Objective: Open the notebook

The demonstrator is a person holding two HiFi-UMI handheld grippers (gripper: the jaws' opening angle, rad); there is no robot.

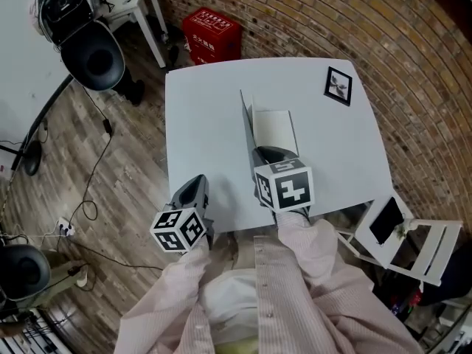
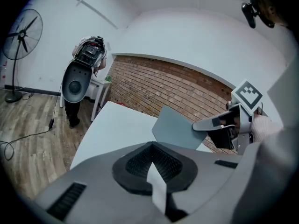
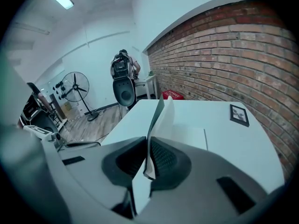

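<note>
The notebook (image 1: 273, 127) lies in the middle of the white table (image 1: 206, 109). Its grey cover (image 1: 246, 120) stands almost upright above the white pages. My right gripper (image 1: 267, 153) is shut on the near edge of that cover. In the right gripper view the cover (image 3: 156, 118) and a white sheet run straight up from between the jaws of the right gripper (image 3: 148, 160). The left gripper view shows the raised cover (image 2: 175, 127) with the right gripper (image 2: 219, 122) pinching it. My left gripper (image 1: 193, 189) is at the table's front left edge, apart from the notebook. The left gripper (image 2: 156, 171) is shut and holds nothing.
A small framed picture (image 1: 338, 85) lies on the table's far right corner. A red crate (image 1: 212, 35) and a black chair (image 1: 92, 54) stand beyond the table on the wooden floor. A white folding chair (image 1: 402, 234) is at the right. The brick wall (image 1: 354, 21) runs behind.
</note>
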